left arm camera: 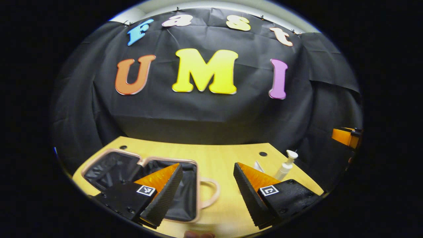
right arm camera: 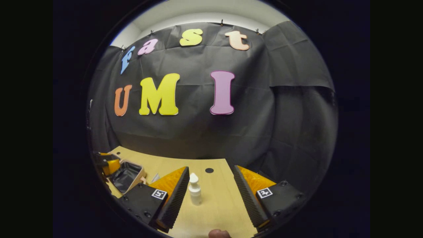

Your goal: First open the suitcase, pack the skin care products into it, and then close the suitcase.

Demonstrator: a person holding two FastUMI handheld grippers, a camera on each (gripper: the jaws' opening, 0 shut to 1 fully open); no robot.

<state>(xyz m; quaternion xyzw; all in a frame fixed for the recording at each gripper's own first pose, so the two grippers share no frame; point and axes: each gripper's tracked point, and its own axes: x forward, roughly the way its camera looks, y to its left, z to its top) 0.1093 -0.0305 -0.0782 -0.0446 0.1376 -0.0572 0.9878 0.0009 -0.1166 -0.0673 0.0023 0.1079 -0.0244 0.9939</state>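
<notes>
The suitcase (left arm camera: 115,167) lies open on the wooden table (left arm camera: 218,158), a pink shell with black lining, its handle (left arm camera: 213,193) pointing right. My left gripper (left arm camera: 208,198) is open above the handle side, nothing between its fingers. A white pump bottle (left arm camera: 286,165) stands to the right, with a small pale item (left arm camera: 258,167) beside it. In the right gripper view the pump bottle (right arm camera: 195,190) stands upright between the fingers of my open right gripper (right arm camera: 211,195), nearer the left finger and untouched. The suitcase (right arm camera: 127,177) lies far left there, with the left gripper (right arm camera: 109,165) over it.
Round holes mark the table top (left arm camera: 263,154) (right arm camera: 209,170). The black cloth wall (left arm camera: 211,112) hangs close behind the table's far edge. The right gripper (left arm camera: 345,137) shows at the far right of the left gripper view. A fingertip (right arm camera: 219,234) pokes in at the bottom.
</notes>
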